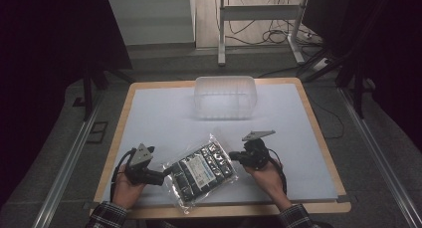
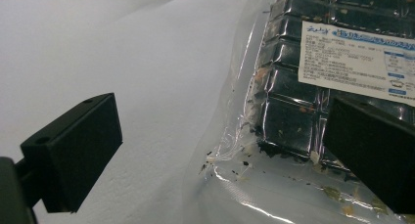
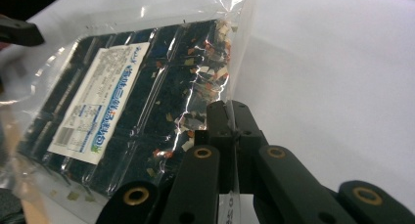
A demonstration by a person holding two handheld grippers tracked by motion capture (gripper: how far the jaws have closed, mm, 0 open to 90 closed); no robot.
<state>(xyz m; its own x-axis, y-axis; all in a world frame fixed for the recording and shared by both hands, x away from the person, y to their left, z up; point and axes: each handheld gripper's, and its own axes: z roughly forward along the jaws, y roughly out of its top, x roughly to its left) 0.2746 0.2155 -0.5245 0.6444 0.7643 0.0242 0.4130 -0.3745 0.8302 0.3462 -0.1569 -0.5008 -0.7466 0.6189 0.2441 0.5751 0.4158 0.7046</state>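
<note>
- Step: getting both grippers onto the clear bag (image 1: 201, 172) of dark blocks; my guess is it goes into the clear tub (image 1: 226, 97) next.
- Bag lies flat on the white mat (image 1: 159, 113), on the person's side of the tub, well apart from it.
- Right gripper (image 3: 230, 117): jaws clamped on the bag's clear edge film.
- Left gripper (image 2: 215, 150): jaws wide apart, the bag's other edge between them, pads not pressing.
- Next: close the left gripper on that edge, lift level with both, carry to the tub.
</note>
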